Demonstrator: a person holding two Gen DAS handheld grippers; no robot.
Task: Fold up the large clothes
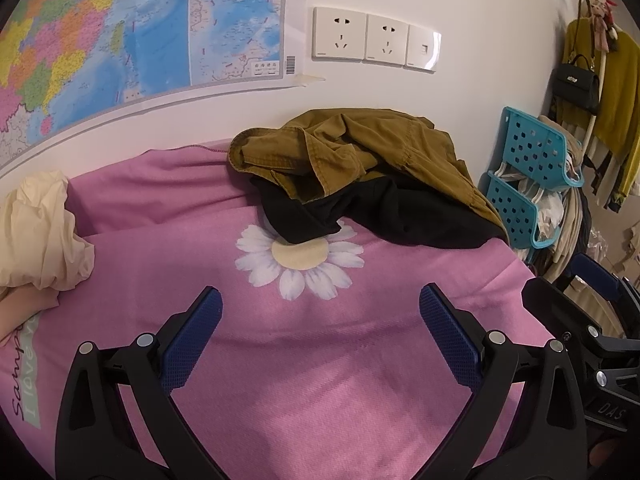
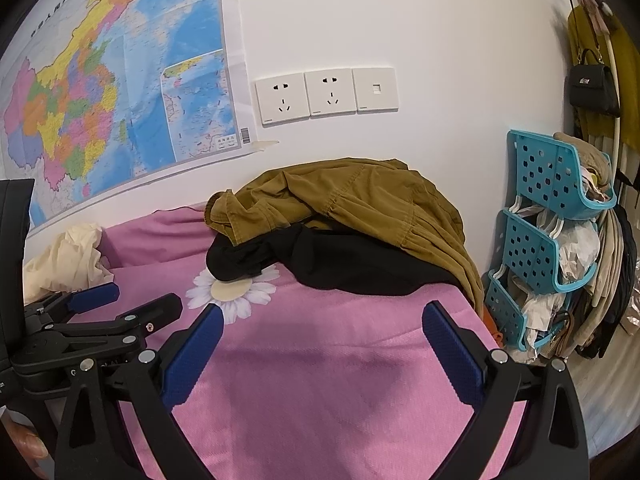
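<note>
Judging by the pile, we have hardly begun: the olive jacket lies crumpled on a black garment at the pink sheet's far edge, by the wall. Our left gripper and right gripper gape empty, well short of it.

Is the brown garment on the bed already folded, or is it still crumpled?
Crumpled. The brown garment lies in an uneven heap with loose creases, partly on top of a black garment. No flat folded edges show.
</note>
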